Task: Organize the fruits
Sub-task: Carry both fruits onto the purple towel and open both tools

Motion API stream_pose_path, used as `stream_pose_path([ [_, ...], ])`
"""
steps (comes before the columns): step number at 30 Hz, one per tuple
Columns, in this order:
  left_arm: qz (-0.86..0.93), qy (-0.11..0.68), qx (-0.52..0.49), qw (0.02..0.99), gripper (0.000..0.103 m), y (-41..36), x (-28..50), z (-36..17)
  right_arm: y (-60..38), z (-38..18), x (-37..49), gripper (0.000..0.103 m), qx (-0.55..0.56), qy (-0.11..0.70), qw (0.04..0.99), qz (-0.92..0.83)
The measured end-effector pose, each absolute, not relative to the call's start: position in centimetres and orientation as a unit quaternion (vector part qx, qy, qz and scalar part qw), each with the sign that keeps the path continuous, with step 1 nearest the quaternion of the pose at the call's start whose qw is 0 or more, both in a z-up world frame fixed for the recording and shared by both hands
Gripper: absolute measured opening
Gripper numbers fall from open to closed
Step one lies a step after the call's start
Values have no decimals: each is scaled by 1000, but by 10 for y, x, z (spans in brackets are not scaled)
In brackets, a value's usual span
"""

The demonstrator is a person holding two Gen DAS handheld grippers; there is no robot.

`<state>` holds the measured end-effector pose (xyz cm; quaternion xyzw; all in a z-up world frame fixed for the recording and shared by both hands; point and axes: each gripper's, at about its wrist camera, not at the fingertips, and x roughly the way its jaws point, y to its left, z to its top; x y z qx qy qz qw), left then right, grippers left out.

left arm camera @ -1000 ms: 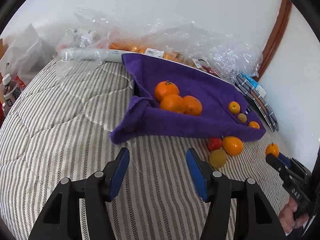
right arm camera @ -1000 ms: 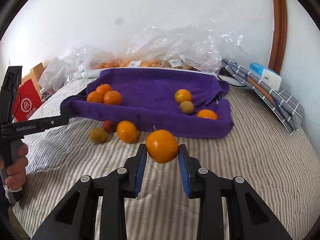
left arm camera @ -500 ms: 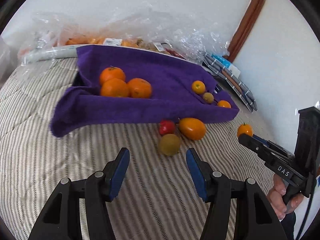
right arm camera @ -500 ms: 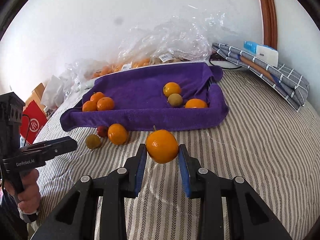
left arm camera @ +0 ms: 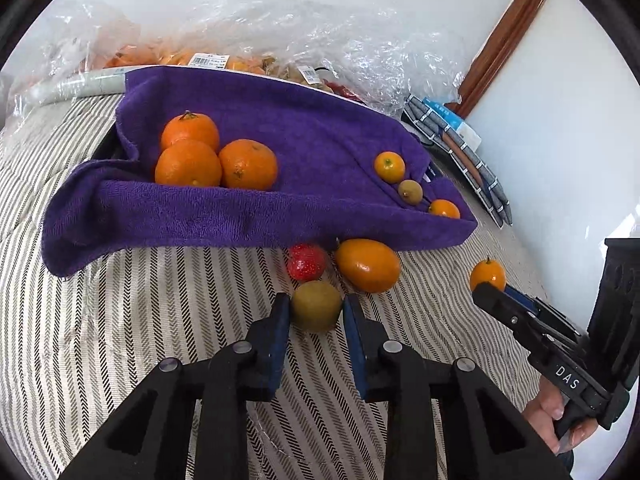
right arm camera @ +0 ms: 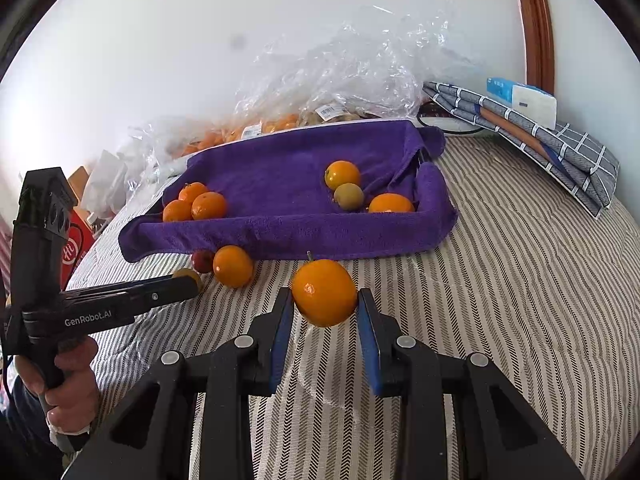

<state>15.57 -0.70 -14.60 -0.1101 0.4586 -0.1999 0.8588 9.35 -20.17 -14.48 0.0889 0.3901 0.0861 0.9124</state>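
Your left fingers [left arm camera: 316, 312] are closing around the kiwi [left arm camera: 316, 309] on the bed [left arm camera: 160, 320]; keep it centred. Your right fingers [right arm camera: 325, 304] are holding an orange [right arm camera: 324, 293].

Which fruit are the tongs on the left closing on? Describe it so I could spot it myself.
Find the purple towel on the striped bed. Just off its near edge lie three loose fruits. Beside the red strawberry and the oval orange fruit, it is the dull greenish-brown fruit, nearest you.
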Motion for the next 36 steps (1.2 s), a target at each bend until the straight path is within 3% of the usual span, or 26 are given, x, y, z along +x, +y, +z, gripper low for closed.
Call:
stream_pose_path([
  [25, -164, 394, -135, 894, 26, 26, 141, -121, -210, -139, 95, 32, 110, 385, 913, 80],
  [36, -120, 374, -129, 911, 26, 43, 198, -86, -221, -99, 147, 32, 46, 358, 931, 54],
])
